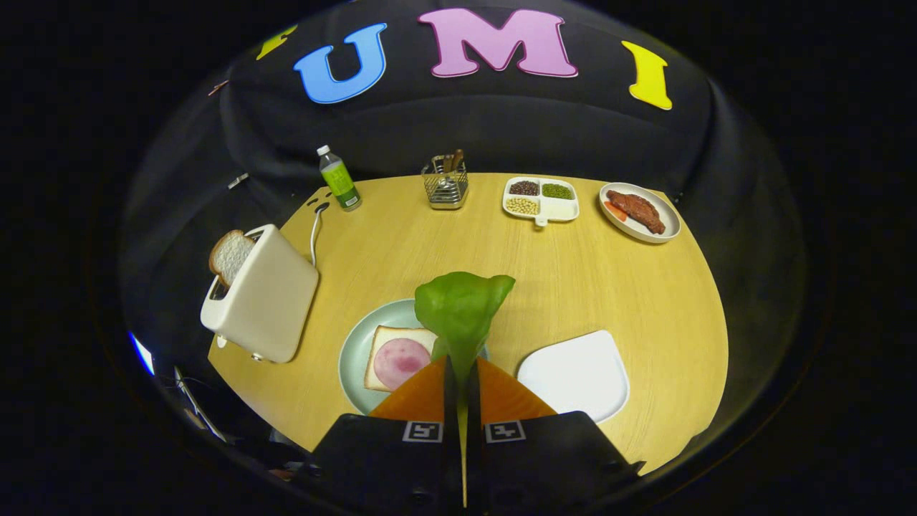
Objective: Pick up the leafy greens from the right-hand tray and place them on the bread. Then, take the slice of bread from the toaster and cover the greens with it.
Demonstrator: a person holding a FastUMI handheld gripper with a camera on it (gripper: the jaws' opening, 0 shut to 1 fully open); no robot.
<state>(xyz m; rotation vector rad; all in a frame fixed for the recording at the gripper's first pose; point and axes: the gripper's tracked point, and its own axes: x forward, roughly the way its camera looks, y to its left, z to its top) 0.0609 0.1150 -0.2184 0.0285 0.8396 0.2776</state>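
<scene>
My gripper [459,373] is shut on the stem of a green leaf [462,304], which sticks up ahead of the orange fingers [423,394]. The leaf hangs above the right edge of a pale green plate [356,340]. On that plate lies a slice of bread [382,344] topped with a pink round of ham [400,362], just left of the fingers. The white tray [577,373] to the right of the fingers is bare. A cream toaster [269,297] stands at the left with a bread slice [229,256] poking out of its slot.
Along the far side of the round wooden table [573,279] stand a green-labelled bottle [338,179], a wire holder [445,183], a divided dish of beans [541,198] and a plate with meat [640,211]. The toaster's cord [314,233] trails behind it.
</scene>
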